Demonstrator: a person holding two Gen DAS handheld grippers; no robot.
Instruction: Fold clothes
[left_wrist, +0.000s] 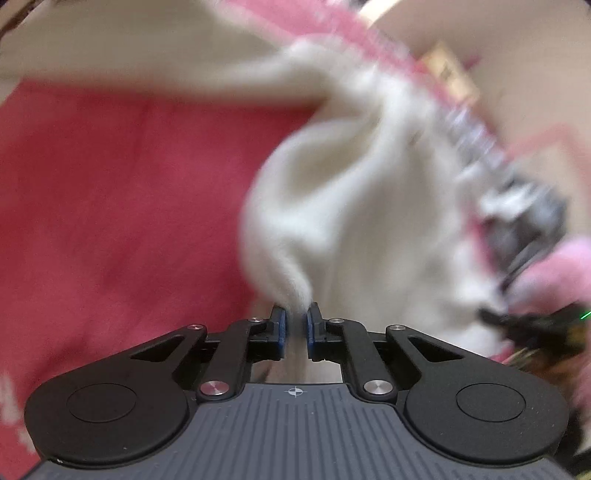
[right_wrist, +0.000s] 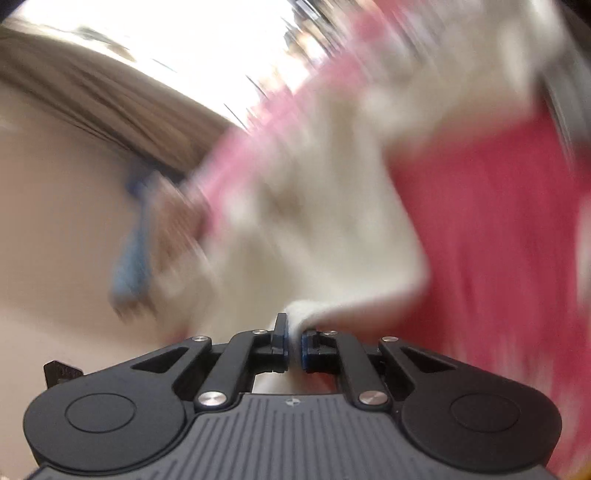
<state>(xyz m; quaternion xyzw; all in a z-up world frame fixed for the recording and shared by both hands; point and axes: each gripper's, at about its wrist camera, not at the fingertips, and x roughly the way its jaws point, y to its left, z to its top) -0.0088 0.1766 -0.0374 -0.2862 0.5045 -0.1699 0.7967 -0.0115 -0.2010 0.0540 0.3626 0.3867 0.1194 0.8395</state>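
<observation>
both tongs are clamped on the same white garment (left_wrist: 354, 192): the left tongs (left_wrist: 295, 321) pinch one bunched corner, the right tongs (right_wrist: 294, 334) another. it hangs lifted between them over a red cloth surface (left_wrist: 122, 206) (both views are motion-blurred).

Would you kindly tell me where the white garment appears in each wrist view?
Left wrist: white garment fills centre-right, a corner pinched in the left gripper.
Right wrist: it runs from centre to upper right, pinched in the right gripper.
Shared landmark: red cloth behind.
</observation>
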